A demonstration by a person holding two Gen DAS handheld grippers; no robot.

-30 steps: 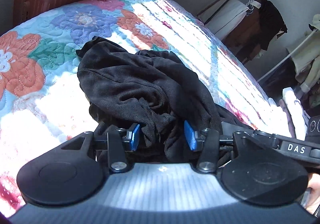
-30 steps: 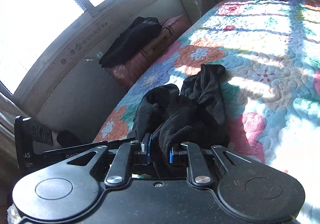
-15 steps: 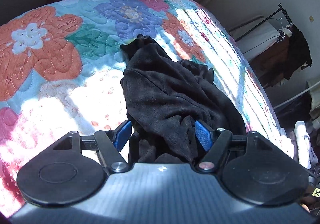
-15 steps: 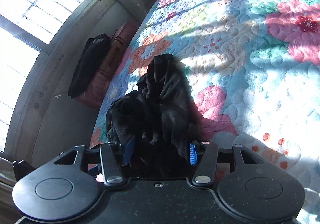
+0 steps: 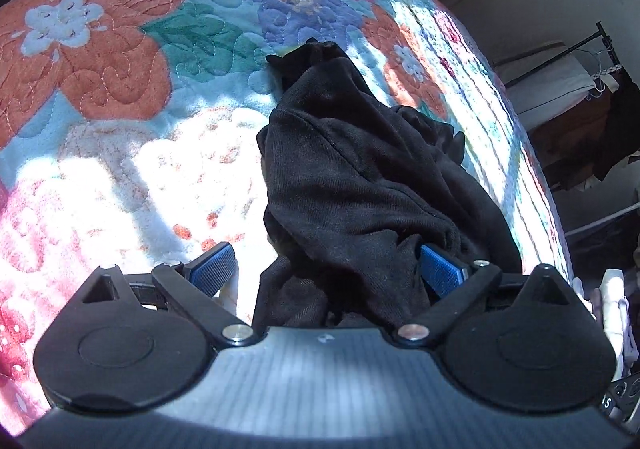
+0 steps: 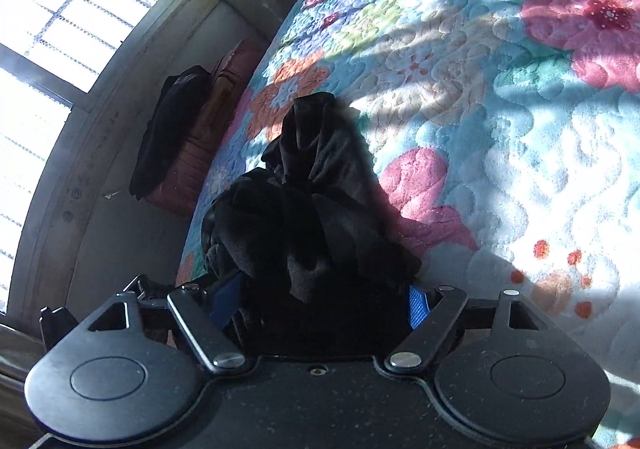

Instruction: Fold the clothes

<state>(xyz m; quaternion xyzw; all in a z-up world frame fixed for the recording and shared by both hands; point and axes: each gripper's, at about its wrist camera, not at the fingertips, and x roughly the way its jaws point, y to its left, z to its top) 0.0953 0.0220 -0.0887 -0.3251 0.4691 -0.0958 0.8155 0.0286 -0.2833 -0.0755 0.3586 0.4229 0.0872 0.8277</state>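
The left gripper (image 5: 326,271) is held low and pointed forward, its jaws spread wide, with both blue pads (image 5: 212,269) showing apart from one another. The right gripper (image 6: 320,299) is posed the same way, low and level, its jaws also parted wide; the blue pad (image 6: 416,307) on its right finger catches light while the opposite one sits in shadow. Neither pair of fingers presses together.

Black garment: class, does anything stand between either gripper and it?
Nothing visible does. The black garment lies bunched on the quilt, directly between the open fingers of the left gripper and the right gripper.
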